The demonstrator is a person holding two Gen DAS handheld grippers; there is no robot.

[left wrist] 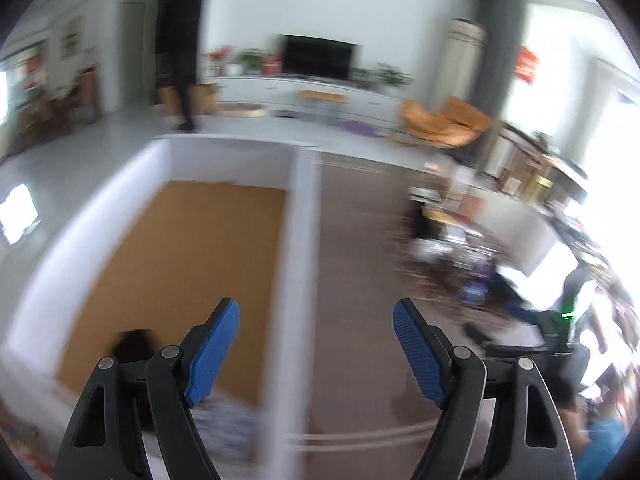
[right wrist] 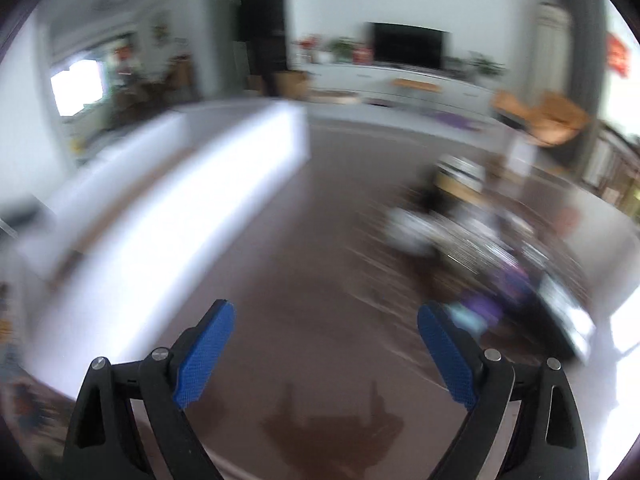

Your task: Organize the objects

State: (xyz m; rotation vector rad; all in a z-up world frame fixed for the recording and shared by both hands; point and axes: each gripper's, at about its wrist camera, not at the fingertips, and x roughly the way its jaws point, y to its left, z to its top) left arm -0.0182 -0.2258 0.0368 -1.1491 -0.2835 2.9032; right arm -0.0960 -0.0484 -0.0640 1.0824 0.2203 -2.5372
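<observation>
Left tongs (left wrist: 316, 312) and right tongs (right wrist: 326, 316) both gape, empty. White box (left wrist: 298, 240) left; blurred clutter (right wrist: 472, 236) right on brown tabletop (right wrist: 312, 240). Risk: blur suggests fast motion, so a grab may misjudge and scatter pieces.

A white box (left wrist: 298, 216) with a brown cardboard floor stands open on the left of the dark worktop (left wrist: 360, 260), a dark item (left wrist: 132, 346) in its near corner. A blurred pile of objects (left wrist: 452, 240) lies well apart on the right, too smeared to identify.
</observation>
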